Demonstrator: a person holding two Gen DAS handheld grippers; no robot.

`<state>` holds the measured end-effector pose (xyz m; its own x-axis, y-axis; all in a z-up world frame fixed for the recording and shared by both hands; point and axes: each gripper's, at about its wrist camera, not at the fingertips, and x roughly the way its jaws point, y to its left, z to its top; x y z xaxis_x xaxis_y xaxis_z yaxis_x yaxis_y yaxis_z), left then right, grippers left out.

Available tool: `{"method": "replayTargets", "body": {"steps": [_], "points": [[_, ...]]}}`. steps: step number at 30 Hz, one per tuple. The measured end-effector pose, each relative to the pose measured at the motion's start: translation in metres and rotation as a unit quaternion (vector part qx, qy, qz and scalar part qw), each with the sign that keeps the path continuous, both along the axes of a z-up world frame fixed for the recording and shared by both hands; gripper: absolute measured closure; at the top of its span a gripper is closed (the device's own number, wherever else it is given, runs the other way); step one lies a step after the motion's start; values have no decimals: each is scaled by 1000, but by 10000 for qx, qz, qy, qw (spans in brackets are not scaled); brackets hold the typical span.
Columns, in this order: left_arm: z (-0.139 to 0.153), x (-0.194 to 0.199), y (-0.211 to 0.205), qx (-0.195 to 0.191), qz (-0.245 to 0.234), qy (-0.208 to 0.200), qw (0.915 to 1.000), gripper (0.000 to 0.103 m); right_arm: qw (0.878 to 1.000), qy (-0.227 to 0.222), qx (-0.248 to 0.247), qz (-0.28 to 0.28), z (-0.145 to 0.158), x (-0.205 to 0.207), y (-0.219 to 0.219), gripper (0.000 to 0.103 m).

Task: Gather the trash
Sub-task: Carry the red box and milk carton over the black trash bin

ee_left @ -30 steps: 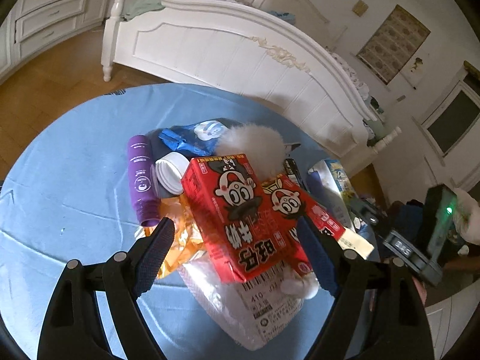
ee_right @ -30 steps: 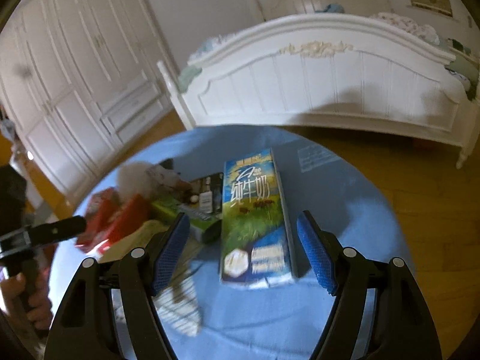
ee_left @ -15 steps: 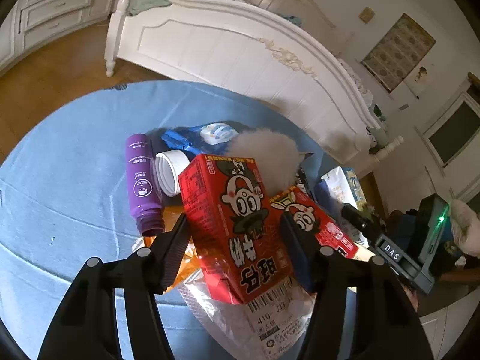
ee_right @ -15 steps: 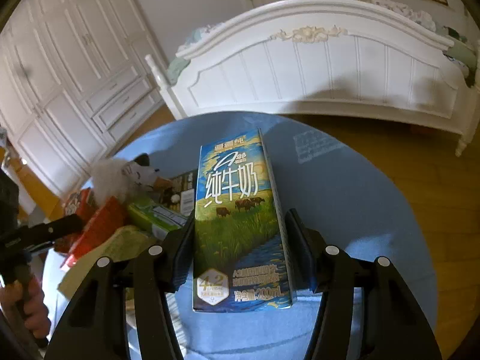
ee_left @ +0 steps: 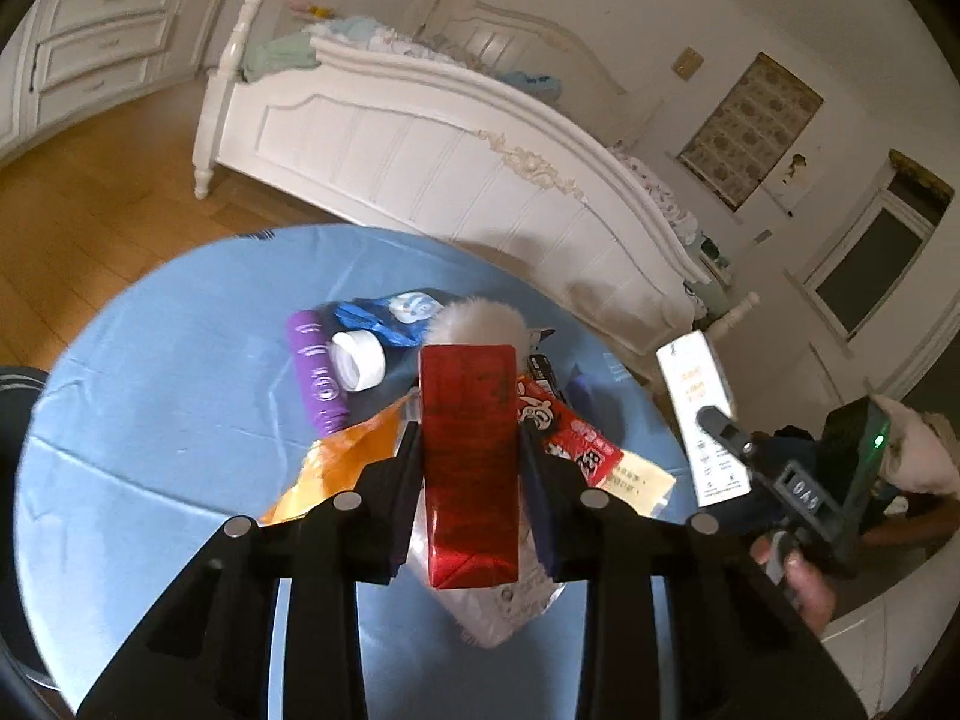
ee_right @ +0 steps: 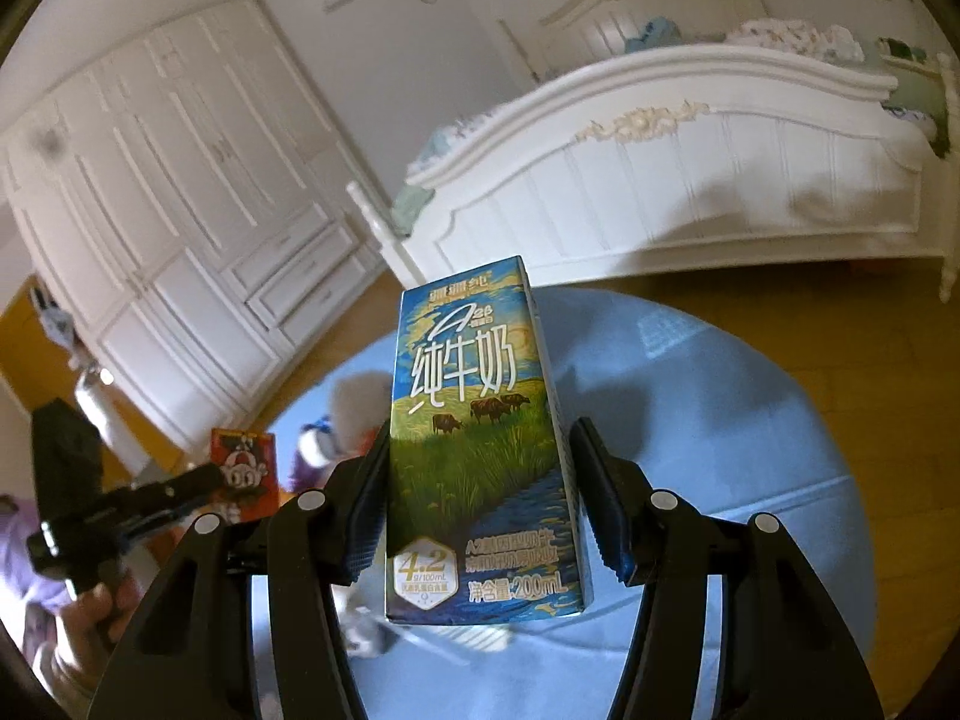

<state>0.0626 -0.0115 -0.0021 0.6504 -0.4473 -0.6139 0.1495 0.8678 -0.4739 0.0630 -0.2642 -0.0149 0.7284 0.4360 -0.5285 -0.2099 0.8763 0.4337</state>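
Two handheld grippers each hold a drink carton above a round table covered in blue cloth. The left gripper has just been closing and now clamps a red carton, its long axis running straight out along the fingers. The right gripper clamps a blue and green milk carton the same way, lifted over the table's near edge. More litter, a purple bottle and orange wrapper, lies mid-table beyond the left jaws.
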Motion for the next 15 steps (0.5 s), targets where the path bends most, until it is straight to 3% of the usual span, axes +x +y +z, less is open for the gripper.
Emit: {"method": "replayTargets", "body": {"steps": [7, 15], "points": [[8, -28, 21, 28, 36, -250, 9997, 71, 9995, -182, 25, 239, 26, -20, 26, 46], [15, -70, 82, 33, 620, -507, 9968, 71, 9957, -370, -123, 842, 56, -42, 85, 46]]}}
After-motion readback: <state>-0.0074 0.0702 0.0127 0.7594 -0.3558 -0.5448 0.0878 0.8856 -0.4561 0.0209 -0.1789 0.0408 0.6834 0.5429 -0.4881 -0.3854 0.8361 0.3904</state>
